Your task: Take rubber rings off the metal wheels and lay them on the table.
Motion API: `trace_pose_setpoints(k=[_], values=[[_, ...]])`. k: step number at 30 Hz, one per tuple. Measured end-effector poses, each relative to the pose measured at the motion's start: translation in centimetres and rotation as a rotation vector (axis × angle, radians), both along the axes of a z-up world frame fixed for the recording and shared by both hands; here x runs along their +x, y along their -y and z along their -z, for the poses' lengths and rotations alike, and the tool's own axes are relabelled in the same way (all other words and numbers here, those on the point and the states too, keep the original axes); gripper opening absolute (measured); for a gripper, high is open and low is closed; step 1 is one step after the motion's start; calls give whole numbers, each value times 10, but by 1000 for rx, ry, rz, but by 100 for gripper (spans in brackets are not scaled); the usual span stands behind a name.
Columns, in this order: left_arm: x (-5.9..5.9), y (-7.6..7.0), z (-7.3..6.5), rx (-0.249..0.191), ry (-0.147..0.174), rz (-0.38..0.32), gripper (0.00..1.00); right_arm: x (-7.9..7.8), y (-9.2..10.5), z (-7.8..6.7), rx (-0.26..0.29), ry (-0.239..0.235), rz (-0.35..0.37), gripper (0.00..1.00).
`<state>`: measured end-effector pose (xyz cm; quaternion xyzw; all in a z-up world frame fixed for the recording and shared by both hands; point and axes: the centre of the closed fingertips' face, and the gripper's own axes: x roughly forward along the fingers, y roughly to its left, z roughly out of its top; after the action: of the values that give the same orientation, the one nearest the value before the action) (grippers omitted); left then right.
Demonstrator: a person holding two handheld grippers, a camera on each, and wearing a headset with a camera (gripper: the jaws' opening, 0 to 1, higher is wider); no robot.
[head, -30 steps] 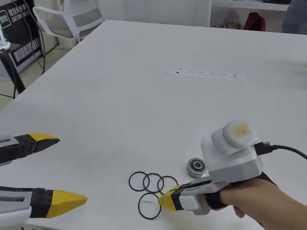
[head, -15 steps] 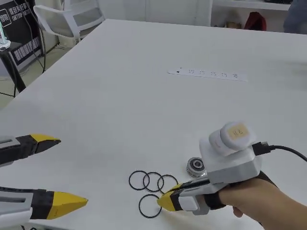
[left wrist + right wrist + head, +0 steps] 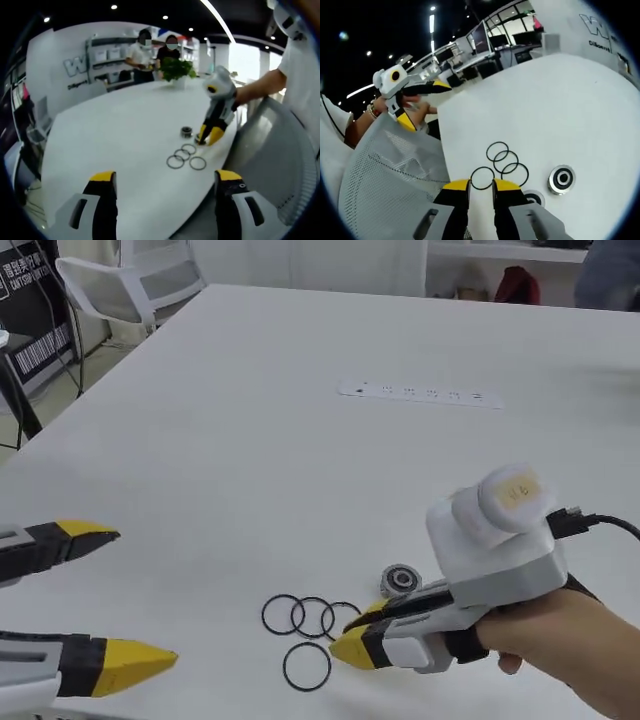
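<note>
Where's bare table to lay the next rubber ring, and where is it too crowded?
Free: the wide white table between the white power strip and the four black rubber rings; also the stretch from the rings to the open left gripper. Crowded: around the right gripper, where rings and the round metal wheel lie close together.

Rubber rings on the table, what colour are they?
Black, all four rubber rings; clearest in the right gripper view.
</note>
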<state>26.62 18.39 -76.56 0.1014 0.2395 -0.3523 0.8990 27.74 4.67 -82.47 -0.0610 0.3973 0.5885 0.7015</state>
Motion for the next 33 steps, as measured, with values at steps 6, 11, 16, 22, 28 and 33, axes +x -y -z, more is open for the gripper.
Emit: trace_pose_setpoints(k=[6,11,16,22,28,33], values=[[-1,3,0,2,0,9,81,-6,8,-19,23,20,-24,21],[-1,5,-1,2,1,14,81,-8,17,-33,28,54,-32,23],[-1,7,-1,1,2,23,81,-9,20,-53,45,105,-36,25],[-1,10,-1,-2,1,28,81,-9,20,-83,92,165,-31,30],[-5,11,0,1,-5,42,82,-6,24,-104,118,221,-21,34],[-8,9,1,10,-12,46,82,-5,32,-121,130,279,-16,40]])
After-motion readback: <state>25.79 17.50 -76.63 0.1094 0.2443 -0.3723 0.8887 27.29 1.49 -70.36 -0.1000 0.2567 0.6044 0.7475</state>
